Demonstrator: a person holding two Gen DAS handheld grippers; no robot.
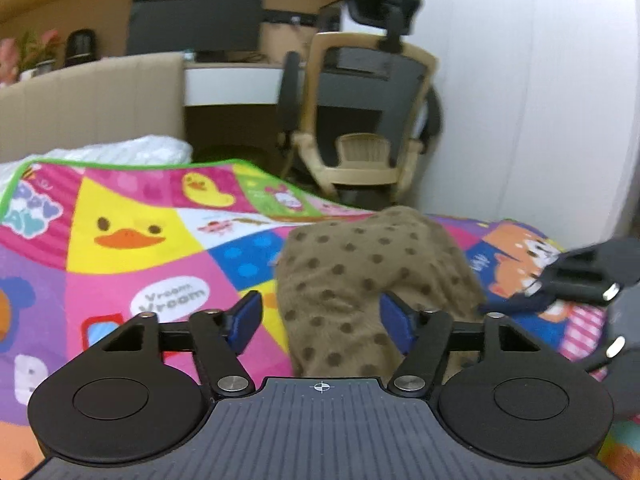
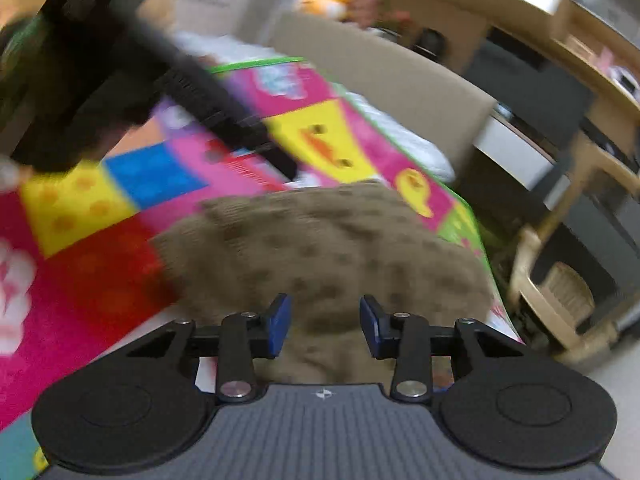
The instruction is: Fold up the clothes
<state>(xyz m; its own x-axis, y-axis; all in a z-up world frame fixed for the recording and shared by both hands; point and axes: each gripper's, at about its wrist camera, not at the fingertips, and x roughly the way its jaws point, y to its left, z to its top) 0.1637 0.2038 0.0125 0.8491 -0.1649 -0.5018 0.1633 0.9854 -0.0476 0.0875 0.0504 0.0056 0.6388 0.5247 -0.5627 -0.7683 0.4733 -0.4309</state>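
L gripper hangs w/ jaws spread, nothing in them, over the brown dotted garment bunched on the bright cartoon blanket on the bed, and R gripper is likewise released just above that same cloth, office chair beyond.

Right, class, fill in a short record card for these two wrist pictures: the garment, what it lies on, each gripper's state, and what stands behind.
garment: brown polka-dot garment, bunched, not flat
surface: patchwork cartoon blanket with duck panels
left gripper: open, blue pads either side of the cloth; whether they touch it cannot be told
right gripper: open, just short of the garment's near edge
background: office chair at a desk, dark monitor above
image quality: right wrist view blurred by motion
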